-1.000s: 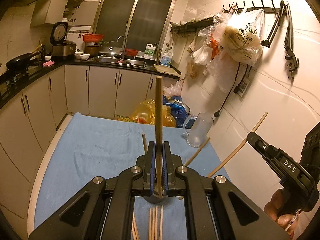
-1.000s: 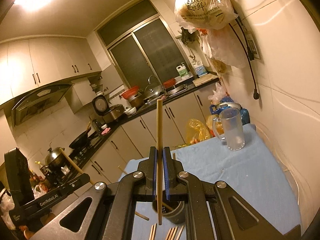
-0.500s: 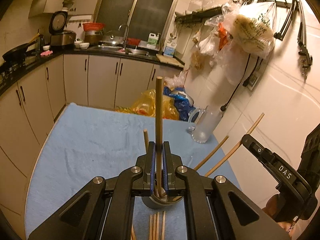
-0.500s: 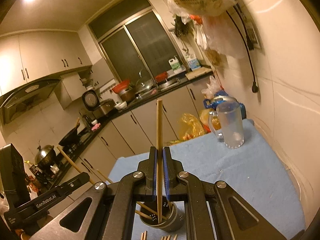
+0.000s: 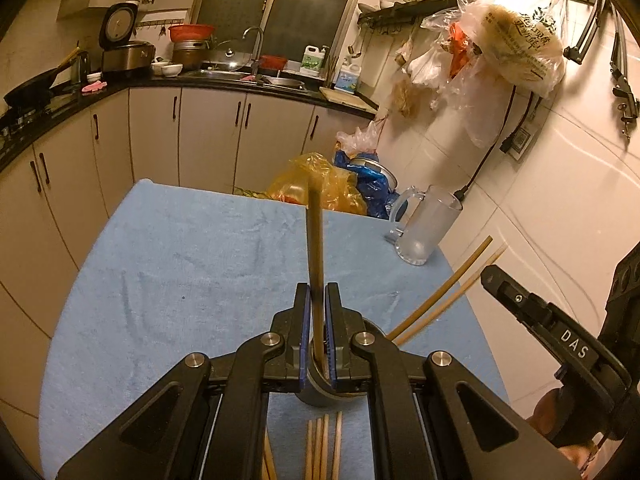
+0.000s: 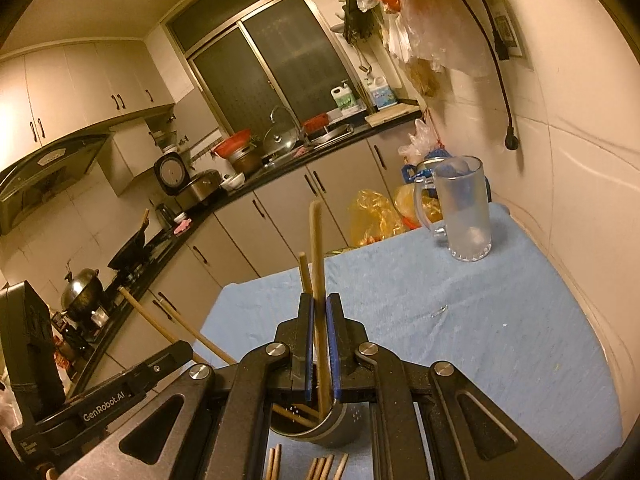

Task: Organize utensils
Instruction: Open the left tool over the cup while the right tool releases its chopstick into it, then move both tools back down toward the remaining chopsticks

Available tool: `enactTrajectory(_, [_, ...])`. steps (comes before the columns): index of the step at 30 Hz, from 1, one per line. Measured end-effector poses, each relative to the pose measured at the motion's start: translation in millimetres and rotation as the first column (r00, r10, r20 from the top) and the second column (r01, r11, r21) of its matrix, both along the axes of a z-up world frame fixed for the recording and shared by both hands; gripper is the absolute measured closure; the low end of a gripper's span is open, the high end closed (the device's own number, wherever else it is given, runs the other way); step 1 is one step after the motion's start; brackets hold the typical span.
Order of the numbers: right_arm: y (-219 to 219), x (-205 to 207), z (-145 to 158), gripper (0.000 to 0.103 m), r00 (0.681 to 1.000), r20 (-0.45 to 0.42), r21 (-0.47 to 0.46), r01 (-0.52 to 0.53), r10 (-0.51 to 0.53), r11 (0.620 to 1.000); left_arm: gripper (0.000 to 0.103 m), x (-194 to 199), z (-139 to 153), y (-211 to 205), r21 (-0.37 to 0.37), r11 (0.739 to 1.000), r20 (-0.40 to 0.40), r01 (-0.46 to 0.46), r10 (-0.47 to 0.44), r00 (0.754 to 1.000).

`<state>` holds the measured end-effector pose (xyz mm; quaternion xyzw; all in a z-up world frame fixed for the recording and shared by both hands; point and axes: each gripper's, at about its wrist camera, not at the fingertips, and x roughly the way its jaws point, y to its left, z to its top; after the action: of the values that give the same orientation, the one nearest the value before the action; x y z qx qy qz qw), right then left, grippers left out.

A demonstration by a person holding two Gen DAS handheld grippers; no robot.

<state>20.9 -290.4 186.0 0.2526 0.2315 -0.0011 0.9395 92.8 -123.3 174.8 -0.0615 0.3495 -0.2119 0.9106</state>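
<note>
My left gripper (image 5: 316, 292) is shut on an upright wooden chopstick (image 5: 314, 240), whose lower end dips into a grey metal utensil cup (image 5: 320, 394) right under the jaws. My right gripper (image 6: 319, 300) is shut on a second chopstick (image 6: 318, 248), slightly tilted, with its foot inside the same cup (image 6: 340, 424). Two more chopsticks (image 5: 440, 288) lean out of the cup to the right. Several loose chopsticks (image 5: 320, 448) lie on the blue cloth just in front of the cup. The two grippers stand side by side; a finger of the right one (image 5: 520, 304) shows in the left wrist view.
A blue cloth (image 5: 180, 280) covers the table. An empty glass mug (image 5: 424, 224) stands at the far right corner by the tiled wall. Plastic bags sit on the floor beyond the table. Kitchen cabinets, a sink and a stove run along the back and left.
Both grippers have come down toward the cup with their chopsticks, and the sticks' lower ends have gone into the cup. The right stick now leans a little.
</note>
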Motion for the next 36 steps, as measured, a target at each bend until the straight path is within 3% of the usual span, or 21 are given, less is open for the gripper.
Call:
enactTrajectory(11, [-6,-30,7,0.095,1.0,0.017,0.016,0.002,-0.002,1.0,0.095,-23,13,14,-0.017,1.0,0.021,0.003,-0.003,1.0])
enactTrajectory(16, [-3,-52,-6,0.095,1.0,-0.013,0.039,-0.018,0.019,0.999,0.086,-49,16,27,-0.013,1.0,0.043,-0.005,0.005,0.999])
enactTrajectory(22, [12,-78,-34,0.095,0.995,-0.077,0.043,-0.057,0.06,0.997,0.084,-87,0,46,0.016,1.0,0.048,-0.018,0.018,0.999])
enactTrajectory(28, [29,-103,-66,0.095,0.986,-0.138,0.061,-0.09,0.097,0.994,0.084,-110,-44,66,0.013,0.999,-0.052,-0.032,0.033,0.998])
enactTrajectory(36, [45,-110,-90,0.095,0.968,-0.206,0.098,-0.122,0.141,0.988,0.084,-102,-79,73,0.017,0.999,-0.2,-0.035,0.038,0.979])
